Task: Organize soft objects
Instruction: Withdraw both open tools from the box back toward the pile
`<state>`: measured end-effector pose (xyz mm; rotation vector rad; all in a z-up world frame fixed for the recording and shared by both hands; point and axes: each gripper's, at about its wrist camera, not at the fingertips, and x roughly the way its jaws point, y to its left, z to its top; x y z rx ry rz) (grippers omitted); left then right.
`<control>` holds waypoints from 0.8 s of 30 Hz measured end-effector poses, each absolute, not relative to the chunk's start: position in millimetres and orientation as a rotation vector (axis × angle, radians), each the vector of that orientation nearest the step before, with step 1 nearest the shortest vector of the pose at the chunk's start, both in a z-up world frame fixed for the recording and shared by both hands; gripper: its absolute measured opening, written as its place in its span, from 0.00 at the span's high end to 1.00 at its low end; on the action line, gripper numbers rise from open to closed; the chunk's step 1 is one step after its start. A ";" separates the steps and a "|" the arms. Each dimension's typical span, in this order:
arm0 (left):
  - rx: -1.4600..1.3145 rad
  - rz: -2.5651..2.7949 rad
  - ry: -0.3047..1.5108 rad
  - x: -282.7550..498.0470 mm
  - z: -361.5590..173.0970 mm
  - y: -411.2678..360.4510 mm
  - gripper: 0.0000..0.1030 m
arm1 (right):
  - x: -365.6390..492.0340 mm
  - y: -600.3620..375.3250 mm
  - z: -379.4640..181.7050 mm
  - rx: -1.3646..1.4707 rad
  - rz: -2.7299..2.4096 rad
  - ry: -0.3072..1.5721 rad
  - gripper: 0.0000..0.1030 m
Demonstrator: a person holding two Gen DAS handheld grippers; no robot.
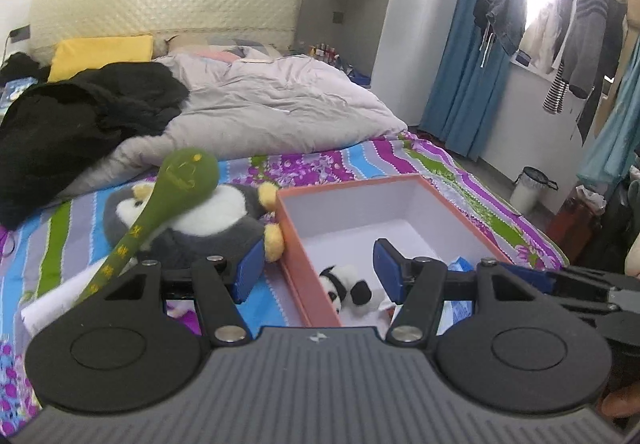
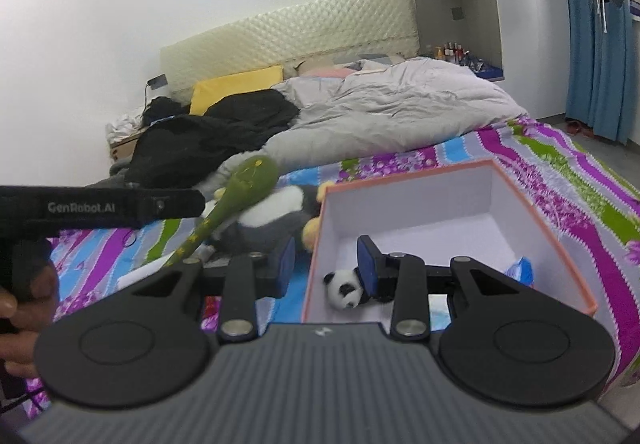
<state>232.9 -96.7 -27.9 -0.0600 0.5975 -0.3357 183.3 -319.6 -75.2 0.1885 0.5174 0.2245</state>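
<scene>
Left gripper [image 1: 316, 268]: blue pads spread w/ nothing between them, held in the air above the near-left rim of the orange box [image 1: 298, 244]. Right gripper [image 2: 326, 270] has a narrower gap, also empty, and sits over the same corner; its right pad overlaps the small panda plush [image 2: 344, 290] in view, but contact can't be told. The panda lies inside the box on the white floor, near corner, next to a blue packet [image 2: 522, 270]. Just left of the box, on the striped bedsheet [image 1: 360, 159], lies a grey-and-white penguin plush [image 1: 208, 219], its yellow feet touching the box's outer wall. A green long-handled plush [image 1: 188, 171] rests tilted across the penguin, head up. Farther back are a grey duvet [image 1: 280, 99], a black garment [image 1: 80, 115] and a yellow pillow [image 1: 100, 51]. A hand [image 2: 20, 308] grips the left device at the frame edge of the right-wrist view.
</scene>
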 end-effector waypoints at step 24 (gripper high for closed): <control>-0.156 -0.094 0.693 129.4 -113.3 7.7 0.36 | 117.4 -228.3 -127.3 0.108 0.344 0.622 0.63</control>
